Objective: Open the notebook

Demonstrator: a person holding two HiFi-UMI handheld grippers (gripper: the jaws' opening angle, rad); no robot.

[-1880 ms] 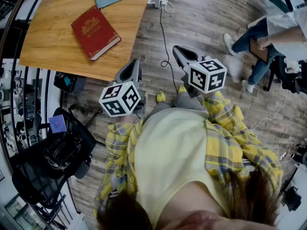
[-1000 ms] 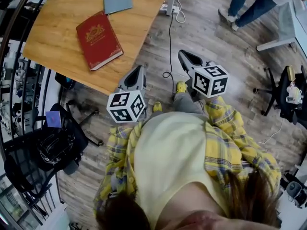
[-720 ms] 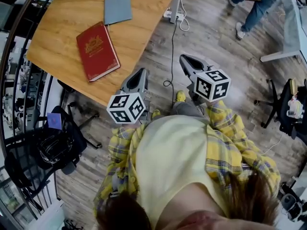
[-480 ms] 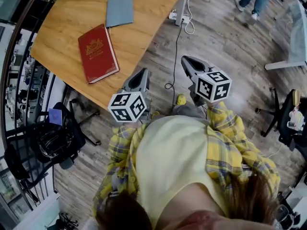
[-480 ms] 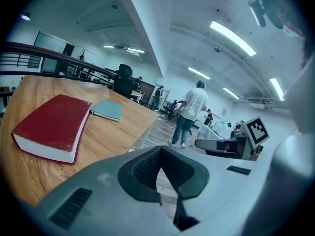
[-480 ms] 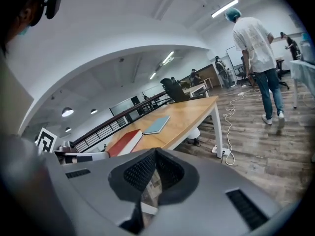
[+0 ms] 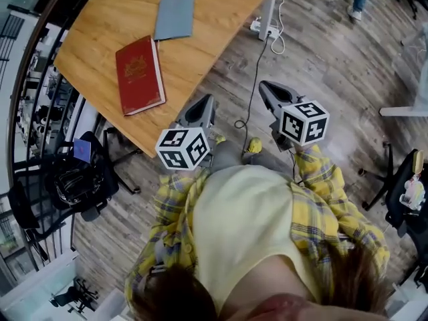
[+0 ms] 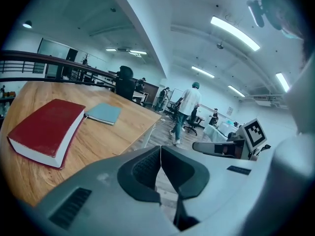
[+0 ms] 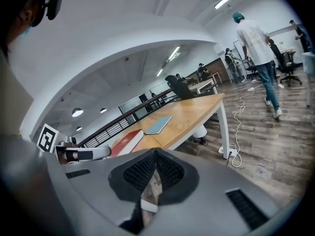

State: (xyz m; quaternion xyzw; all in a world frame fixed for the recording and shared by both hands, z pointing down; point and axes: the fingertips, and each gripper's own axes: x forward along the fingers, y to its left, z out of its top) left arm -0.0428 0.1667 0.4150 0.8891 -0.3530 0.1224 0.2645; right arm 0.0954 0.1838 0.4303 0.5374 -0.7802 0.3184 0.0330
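A thin blue-grey notebook (image 7: 174, 17) lies closed on the wooden table (image 7: 100, 32), with a thick red book (image 7: 139, 75) closed beside it. Both grippers hang over the floor short of the table's near edge, touching nothing. My left gripper (image 7: 202, 99) is shut and empty; its own view shows the jaws pressed together (image 8: 160, 149), the red book (image 8: 47, 129) and notebook (image 8: 104, 113) ahead on the left. My right gripper (image 7: 265, 85) is also shut and empty (image 9: 155, 151), with the notebook (image 9: 160, 124) and red book (image 9: 129, 137) far ahead.
A black office chair with a bag (image 7: 67, 192) stands left of me under the table's edge. A power strip and cable (image 7: 267, 29) lie on the floor by the table leg (image 9: 224, 127). A person (image 9: 258, 48) walks away across the room.
The table and both books have shifted right and nearer in the head view as I step toward them. The person at the top right has left that view. Both grippers stay shut.
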